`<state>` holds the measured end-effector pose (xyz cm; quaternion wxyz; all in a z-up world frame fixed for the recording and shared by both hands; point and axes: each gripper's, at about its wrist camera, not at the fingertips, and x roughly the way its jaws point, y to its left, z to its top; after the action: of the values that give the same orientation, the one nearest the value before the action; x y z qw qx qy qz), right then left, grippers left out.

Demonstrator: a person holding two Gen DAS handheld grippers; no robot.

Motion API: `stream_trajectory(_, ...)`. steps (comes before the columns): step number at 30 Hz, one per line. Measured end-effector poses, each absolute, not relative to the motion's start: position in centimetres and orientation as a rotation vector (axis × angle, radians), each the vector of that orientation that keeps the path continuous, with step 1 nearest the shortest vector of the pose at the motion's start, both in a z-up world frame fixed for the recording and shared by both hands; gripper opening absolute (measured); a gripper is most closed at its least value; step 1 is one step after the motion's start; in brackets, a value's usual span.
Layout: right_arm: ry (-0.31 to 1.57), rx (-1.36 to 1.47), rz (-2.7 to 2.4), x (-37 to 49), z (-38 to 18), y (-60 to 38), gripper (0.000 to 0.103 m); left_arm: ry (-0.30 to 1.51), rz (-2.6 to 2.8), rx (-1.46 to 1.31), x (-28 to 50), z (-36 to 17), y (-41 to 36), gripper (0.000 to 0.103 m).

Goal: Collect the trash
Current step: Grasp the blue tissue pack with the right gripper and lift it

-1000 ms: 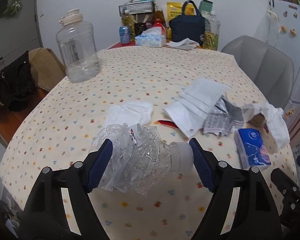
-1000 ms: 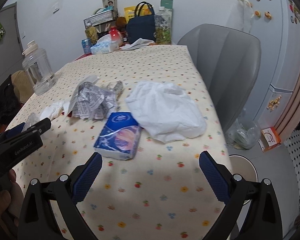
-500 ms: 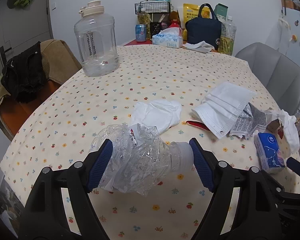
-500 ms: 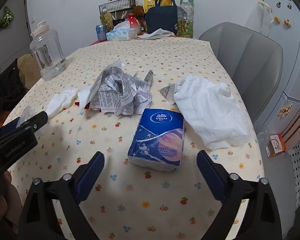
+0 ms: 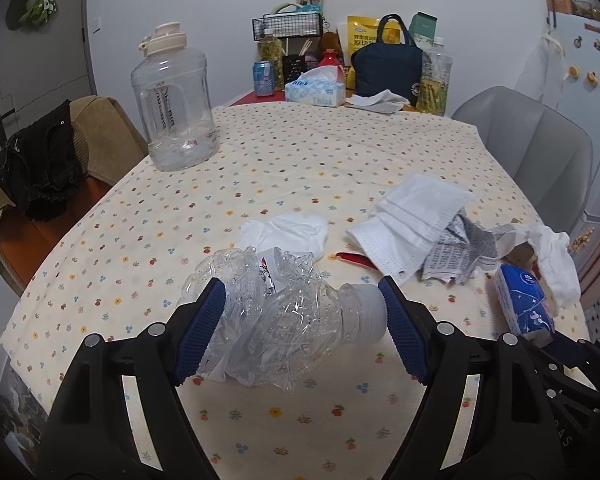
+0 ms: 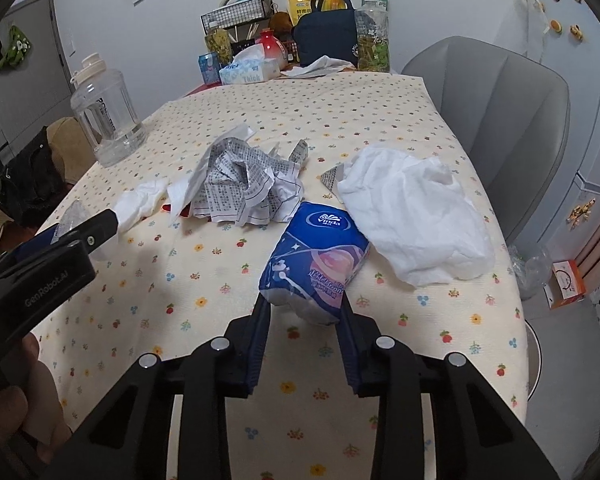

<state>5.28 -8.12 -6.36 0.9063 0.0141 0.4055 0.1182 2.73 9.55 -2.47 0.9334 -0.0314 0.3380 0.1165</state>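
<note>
The crushed clear plastic bottle [image 5: 284,312] lies crosswise between the pads of the left gripper [image 5: 302,314], its long axis running from pad to pad: the white cap end presses the right-hand pad and the crumpled base the left-hand one, so the neck points toward the right of the left wrist view. The jaws stand wide yet clamped on it, above the flowered tablecloth [image 5: 260,168]. The blue tissue pack [image 6: 316,260] lies on the cloth near the table's right edge, its long axis pointing away from the right wrist camera and leaning a little rightward — its near end sits between the pads of the right gripper [image 6: 304,308], whose jaws have just been closing and now press both its sides. Beyond the pack lie crumpled printed paper [image 6: 248,184] and, just beside it to the right, a white tissue wad [image 6: 416,216]. Further left are a white face mask [image 5: 416,216], another crumpled tissue [image 5: 288,232] and 1 big clear water jug [image 5: 172,100].
</note>
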Motion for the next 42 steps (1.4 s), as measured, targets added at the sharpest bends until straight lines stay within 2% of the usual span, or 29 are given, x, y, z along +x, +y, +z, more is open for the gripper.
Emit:
stream_trajectory(10, 0.783, 0.077, 0.24, 3.5, -4.5, -11.2, 0.027, 0.672, 0.177, -0.024, 3.0, -1.2, 5.9, 0.078)
stream_trajectory(25, 0.716, 0.145, 0.231, 1.6, -2.4, -15.8, 0.026, 0.635, 0.099, 0.041, 3.4, 1.0, 0.0, 0.078)
stream_trajectory(42, 0.712, 0.101, 0.312, 1.3, -1.9, -12.6, 0.026, 0.632, 0.15, -0.006, 2.5, 1.0, 3.0, 0.078)
